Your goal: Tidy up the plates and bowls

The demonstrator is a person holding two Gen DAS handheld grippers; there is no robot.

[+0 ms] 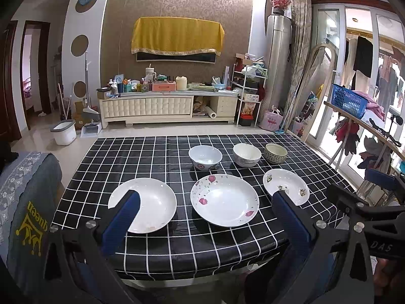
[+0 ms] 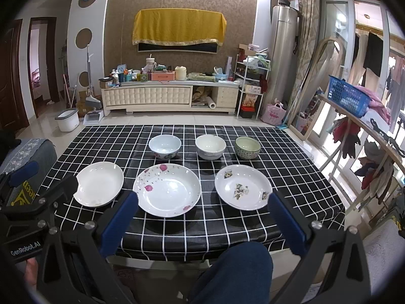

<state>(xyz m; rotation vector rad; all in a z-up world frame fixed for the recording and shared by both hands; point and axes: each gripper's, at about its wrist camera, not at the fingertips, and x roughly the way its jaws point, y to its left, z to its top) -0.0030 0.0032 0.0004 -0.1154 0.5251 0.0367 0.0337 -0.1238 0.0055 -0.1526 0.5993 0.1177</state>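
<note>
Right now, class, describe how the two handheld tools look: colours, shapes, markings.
The left tool and the right tool each have a black angular frame, silver screws and two flat blue fingers. The left is marked "GenRobot.AI", the right "DAS". The person wears dark blue trousers.

Glossy glazed ceramic plates [image 2: 167, 192] and bowls [image 2: 210, 147], shiny wipe-clean checked tablecloth [image 2: 227, 225]

The table [image 2: 202, 228] wore a black cloth with a white grid. Three plates stood apart in the near row: a plain white plate [image 2: 100, 184], a pink-flowered plate [image 2: 167, 190] and a leaf-patterned plate [image 2: 243, 187]. Behind them stood a flowered bowl [image 2: 165, 146], a white bowl [image 2: 210, 147] and a green bowl [image 2: 247, 147].
</note>
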